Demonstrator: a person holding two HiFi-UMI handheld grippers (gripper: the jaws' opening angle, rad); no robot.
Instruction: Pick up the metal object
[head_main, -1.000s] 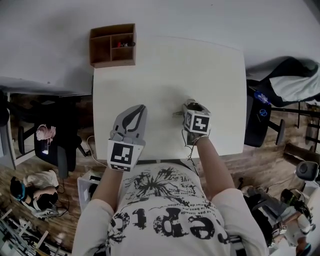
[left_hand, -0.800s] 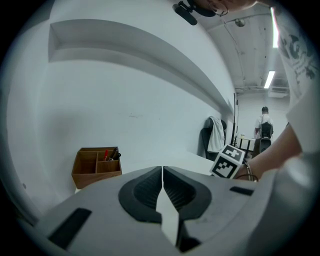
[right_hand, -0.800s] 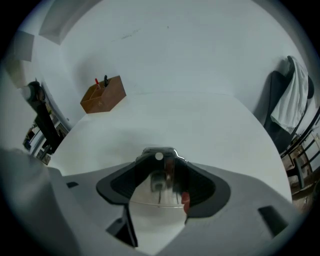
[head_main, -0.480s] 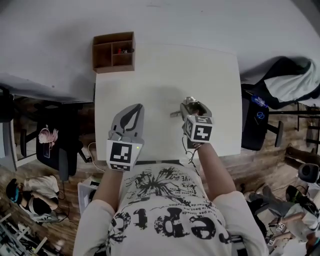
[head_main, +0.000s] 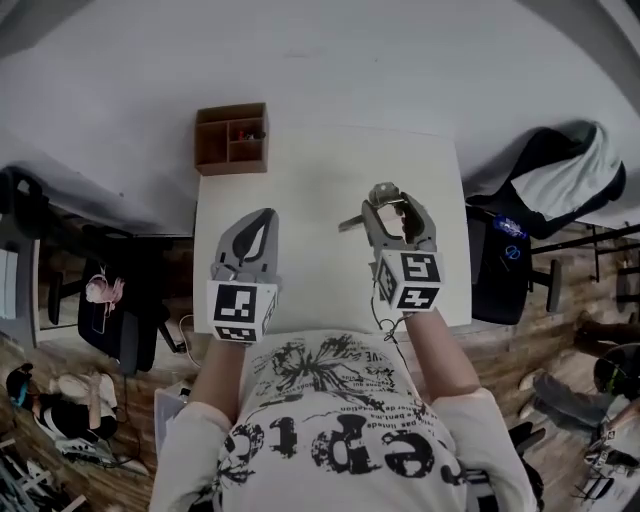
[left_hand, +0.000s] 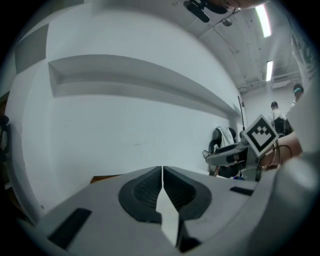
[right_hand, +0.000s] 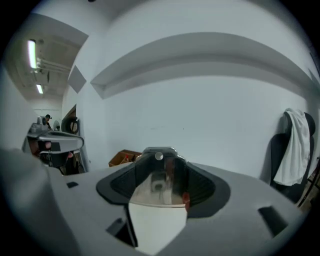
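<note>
Head view: the left hand-held gripper (head_main: 266, 218) is lower left of centre, over the white worktop (head_main: 320, 165). The right hand-held gripper (head_main: 388, 196), right of centre, carries the metal object (head_main: 351, 222), which protrudes to its left.

Left gripper view: jaws pressed together, nothing between them.

Right gripper view: jaws clamp the metal object (right_hand: 159, 176) at frame centre.

The right gripper (head_main: 388, 197), clamped on the metal object (head_main: 350, 222), rises from mid-frame toward upper centre-right and looms larger above the table (head_main: 300, 190).
</note>
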